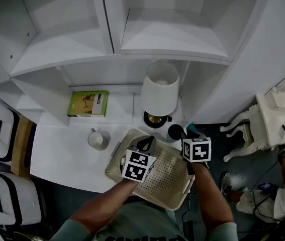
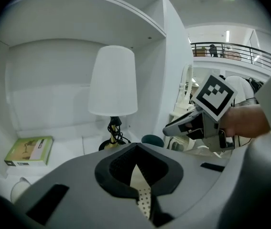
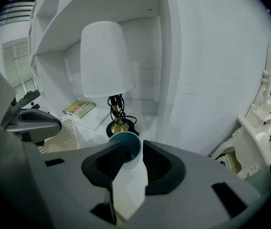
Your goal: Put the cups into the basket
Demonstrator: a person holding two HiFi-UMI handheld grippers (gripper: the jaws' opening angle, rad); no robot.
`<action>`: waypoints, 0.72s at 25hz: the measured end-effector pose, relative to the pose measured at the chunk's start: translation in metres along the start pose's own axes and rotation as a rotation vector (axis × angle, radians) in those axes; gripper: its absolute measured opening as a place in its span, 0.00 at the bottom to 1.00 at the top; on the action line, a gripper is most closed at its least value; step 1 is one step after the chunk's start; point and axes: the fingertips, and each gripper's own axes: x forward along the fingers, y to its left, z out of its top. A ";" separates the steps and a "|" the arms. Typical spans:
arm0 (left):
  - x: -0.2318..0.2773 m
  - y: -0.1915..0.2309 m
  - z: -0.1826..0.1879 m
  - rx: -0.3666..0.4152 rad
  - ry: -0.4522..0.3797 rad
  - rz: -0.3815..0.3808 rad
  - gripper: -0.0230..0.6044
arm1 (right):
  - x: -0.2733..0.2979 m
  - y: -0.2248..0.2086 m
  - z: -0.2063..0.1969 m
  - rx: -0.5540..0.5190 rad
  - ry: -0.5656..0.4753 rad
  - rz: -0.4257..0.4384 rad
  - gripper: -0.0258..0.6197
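Note:
A dark teal cup (image 1: pixel 174 132) stands on the white table beside the lamp base. My right gripper (image 1: pixel 185 134) is at this cup, and in the right gripper view the cup's rim (image 3: pixel 127 145) sits at the tips of the slightly parted jaws (image 3: pixel 128 152); I see no pad pressing on it. A white cup (image 1: pixel 97 139) stands to the left of the cream perforated basket (image 1: pixel 113 167). My left gripper (image 1: pixel 147 144) hovers over the basket's far end, its jaws (image 2: pixel 138 176) together with nothing held. The teal cup (image 2: pixel 152 140) also shows in the left gripper view.
A white lamp (image 1: pixel 160 92) on a dark round base stands right behind the teal cup. A green book (image 1: pixel 88 103) lies under the shelf at the back left. White shelving rises behind. An ornate white stand (image 1: pixel 278 114) and a person (image 1: pixel 283 200) are on the floor at the right.

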 end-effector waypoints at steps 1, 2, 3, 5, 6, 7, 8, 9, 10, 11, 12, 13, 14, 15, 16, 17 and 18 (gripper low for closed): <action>0.002 0.001 0.000 -0.004 0.002 0.000 0.05 | 0.005 -0.003 -0.002 0.011 0.028 0.002 0.23; 0.004 0.002 -0.001 -0.010 0.005 -0.001 0.05 | 0.010 -0.005 -0.003 0.017 0.053 0.006 0.24; 0.006 0.003 -0.002 -0.017 0.007 -0.004 0.05 | 0.015 -0.007 -0.005 0.023 0.075 0.013 0.25; 0.009 0.005 -0.003 -0.023 0.011 -0.002 0.05 | 0.024 -0.008 -0.006 0.041 0.107 0.034 0.25; 0.010 0.007 -0.003 -0.023 0.013 0.002 0.05 | 0.027 -0.009 -0.006 0.052 0.115 0.046 0.25; 0.011 0.009 -0.004 -0.024 0.016 0.004 0.05 | 0.030 -0.010 -0.006 0.059 0.117 0.056 0.26; 0.012 0.010 -0.005 -0.028 0.019 0.004 0.05 | 0.032 -0.010 -0.005 0.062 0.116 0.065 0.27; 0.014 0.011 -0.006 -0.034 0.022 0.002 0.05 | 0.033 -0.010 -0.004 0.063 0.113 0.079 0.29; 0.015 0.011 -0.008 -0.040 0.025 0.000 0.05 | 0.035 -0.009 -0.004 0.067 0.109 0.101 0.32; 0.016 0.013 -0.009 -0.044 0.029 0.000 0.05 | 0.036 -0.006 -0.003 0.075 0.103 0.130 0.35; 0.017 0.014 -0.011 -0.046 0.034 0.002 0.05 | 0.036 -0.003 -0.003 0.084 0.097 0.163 0.40; 0.018 0.015 -0.013 -0.048 0.038 0.005 0.05 | 0.037 0.001 -0.003 0.088 0.092 0.193 0.44; 0.018 0.016 -0.014 -0.050 0.042 0.007 0.05 | 0.037 0.004 -0.003 0.082 0.089 0.216 0.48; 0.019 0.017 -0.015 -0.051 0.043 0.008 0.05 | 0.038 0.007 -0.004 0.067 0.089 0.232 0.51; 0.019 0.017 -0.014 -0.052 0.043 0.009 0.05 | 0.039 0.009 -0.005 0.048 0.094 0.243 0.54; 0.019 0.017 -0.014 -0.052 0.044 0.009 0.05 | 0.041 0.012 -0.006 0.028 0.102 0.251 0.56; 0.020 0.017 -0.014 -0.051 0.045 0.010 0.05 | 0.042 0.015 -0.008 0.011 0.112 0.260 0.58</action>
